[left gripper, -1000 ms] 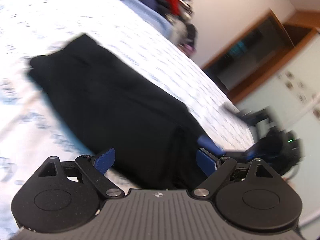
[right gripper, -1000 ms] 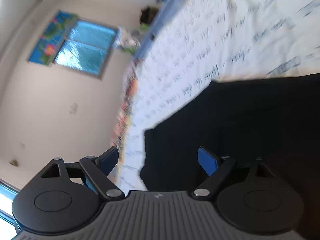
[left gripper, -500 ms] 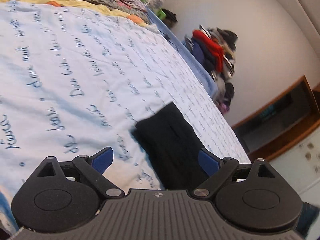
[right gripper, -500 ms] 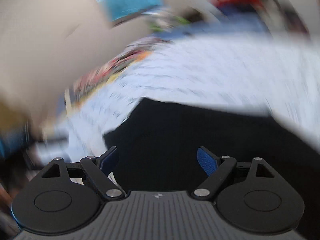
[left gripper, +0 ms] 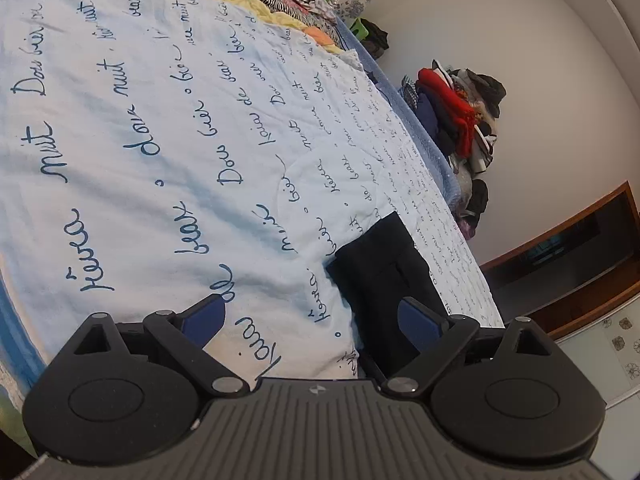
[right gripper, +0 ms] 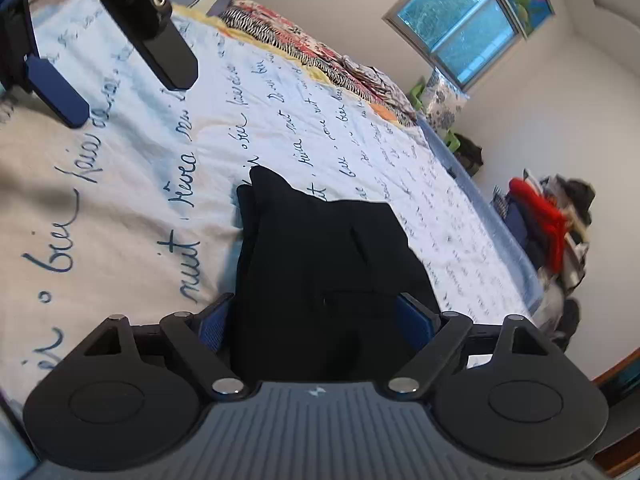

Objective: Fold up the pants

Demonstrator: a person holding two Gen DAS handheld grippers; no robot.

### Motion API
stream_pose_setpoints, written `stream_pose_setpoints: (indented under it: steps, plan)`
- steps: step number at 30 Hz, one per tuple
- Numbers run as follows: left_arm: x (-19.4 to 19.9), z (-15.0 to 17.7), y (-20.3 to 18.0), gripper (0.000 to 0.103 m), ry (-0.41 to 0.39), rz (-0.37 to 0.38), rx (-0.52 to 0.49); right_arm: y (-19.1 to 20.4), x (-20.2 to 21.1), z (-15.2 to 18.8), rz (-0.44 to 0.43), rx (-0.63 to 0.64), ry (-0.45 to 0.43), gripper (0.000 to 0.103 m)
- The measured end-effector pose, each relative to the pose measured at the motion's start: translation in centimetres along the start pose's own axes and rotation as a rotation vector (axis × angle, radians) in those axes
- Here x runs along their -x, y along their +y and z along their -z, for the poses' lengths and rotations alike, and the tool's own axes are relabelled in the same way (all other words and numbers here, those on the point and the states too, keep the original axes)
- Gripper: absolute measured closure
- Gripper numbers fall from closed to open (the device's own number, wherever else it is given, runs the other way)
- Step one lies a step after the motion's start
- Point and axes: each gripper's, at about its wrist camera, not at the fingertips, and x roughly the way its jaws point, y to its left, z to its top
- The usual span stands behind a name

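Pants (right gripper: 320,256), folded on the bedspread (right gripper: 120,200), lie between the wide-open right hand-held gripper's (right gripper: 320,320) fingers, ungripped.

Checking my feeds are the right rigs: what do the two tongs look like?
Both match: left tongs and right tongs have blue pads on black linkage arms, silver pivot pins, round black housings and a ribbed grey body with a small white logo.
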Motion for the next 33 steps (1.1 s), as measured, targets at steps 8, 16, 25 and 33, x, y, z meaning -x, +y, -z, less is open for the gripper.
stream_pose_setpoints:
  steps: [8, 16, 25, 33]
  plan:
    - [-0.4, -0.8, 0.3, 0.008, 0.015, 0.010, 0.011, -0.1, -2.7, -1.6, -0.003, 0.048, 0.007, 0.037]
    - [-0.3, -1.3, -0.1, 0.007, 0.018, 0.025, 0.025, 0.6, -2.8, -1.7, -0.049, 0.033, 0.002, 0.079]
    - [-5.1, -4.0, -2.2, 0.004, 0.167, 0.242, 0.168, -6.0, -0.6, -0.2, -0.116, -0.414, -0.087, 0.089]
    - [-15.8, -5.7, -4.9, 0.005, 0.350, 0.300, 0.236, -6.3, 0.0, 0.1, -0.115, -0.449, -0.110, 0.089]
